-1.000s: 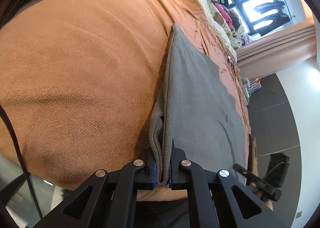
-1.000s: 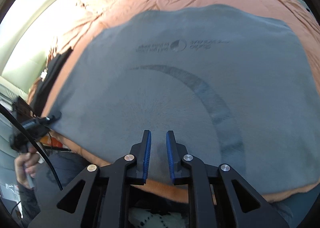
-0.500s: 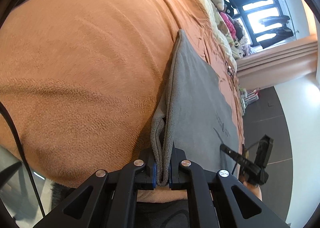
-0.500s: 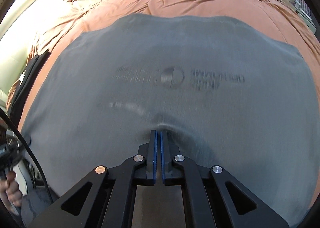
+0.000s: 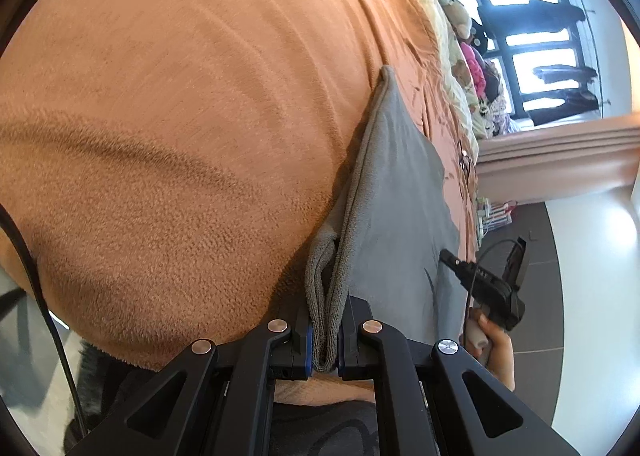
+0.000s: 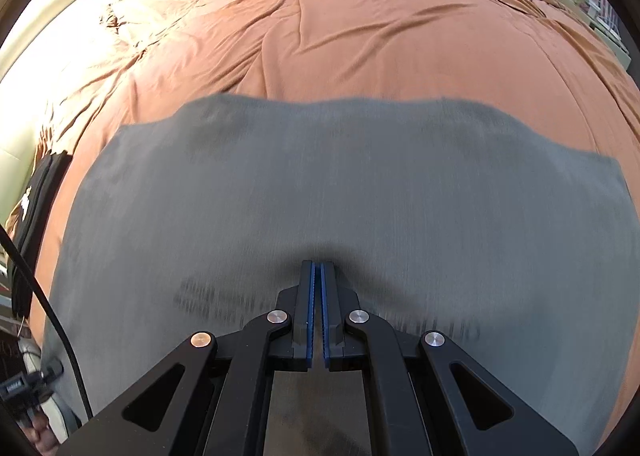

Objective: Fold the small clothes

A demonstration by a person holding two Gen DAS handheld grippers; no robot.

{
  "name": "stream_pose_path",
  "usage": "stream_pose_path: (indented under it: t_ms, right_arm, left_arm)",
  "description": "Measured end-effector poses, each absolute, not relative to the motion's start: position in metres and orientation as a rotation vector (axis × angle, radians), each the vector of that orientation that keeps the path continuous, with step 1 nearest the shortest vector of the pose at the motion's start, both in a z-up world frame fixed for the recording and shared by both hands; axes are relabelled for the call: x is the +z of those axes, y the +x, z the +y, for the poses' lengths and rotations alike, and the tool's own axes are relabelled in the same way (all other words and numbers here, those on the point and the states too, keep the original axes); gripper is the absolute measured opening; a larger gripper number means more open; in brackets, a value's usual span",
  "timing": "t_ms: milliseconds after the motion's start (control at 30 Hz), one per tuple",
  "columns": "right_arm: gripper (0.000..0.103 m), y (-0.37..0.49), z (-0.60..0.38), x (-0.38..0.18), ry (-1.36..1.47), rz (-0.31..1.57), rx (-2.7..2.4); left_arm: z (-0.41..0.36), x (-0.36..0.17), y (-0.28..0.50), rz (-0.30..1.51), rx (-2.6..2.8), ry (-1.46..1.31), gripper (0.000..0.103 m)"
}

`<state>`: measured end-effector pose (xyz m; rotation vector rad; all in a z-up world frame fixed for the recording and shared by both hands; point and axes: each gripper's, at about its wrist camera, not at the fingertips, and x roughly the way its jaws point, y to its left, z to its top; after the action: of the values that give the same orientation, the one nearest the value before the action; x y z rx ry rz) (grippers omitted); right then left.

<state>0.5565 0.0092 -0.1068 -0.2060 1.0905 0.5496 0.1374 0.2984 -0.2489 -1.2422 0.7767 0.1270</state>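
Your left hand-held gripper [image 5: 324, 348] is clamped on the doubled near edge of the grey cloth [image 5: 396, 191], which lies spread on the orange blanket [image 5: 180, 115] of the bed. Your right hand-held gripper [image 6: 318, 296] is clenched shut with nothing between its pads, tips pressed into the middle of the cloth [image 6: 360, 183].

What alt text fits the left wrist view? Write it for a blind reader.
The left gripper is shut on the folded edge of a grey cloth lying on an orange blanket. At right, a hand holds the right gripper over the cloth; a bright window shows behind.
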Motion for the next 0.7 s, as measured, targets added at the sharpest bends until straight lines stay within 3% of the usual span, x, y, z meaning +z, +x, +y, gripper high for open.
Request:
stream_pose_path:
  t_ms: [467,700]
  right_arm:
    - [0.000,0.628,0.051,-0.121,-0.243,1.075,0.501]
    - [0.000,0.609,0.043,-0.108,-0.208,1.090,0.554]
  left_arm:
    - [0.298,-0.250,0.132,0.771,0.123,-1.313,0.007]
    - [0.298,-0.232,0.130,0.707,0.048,-1.346,0.007]
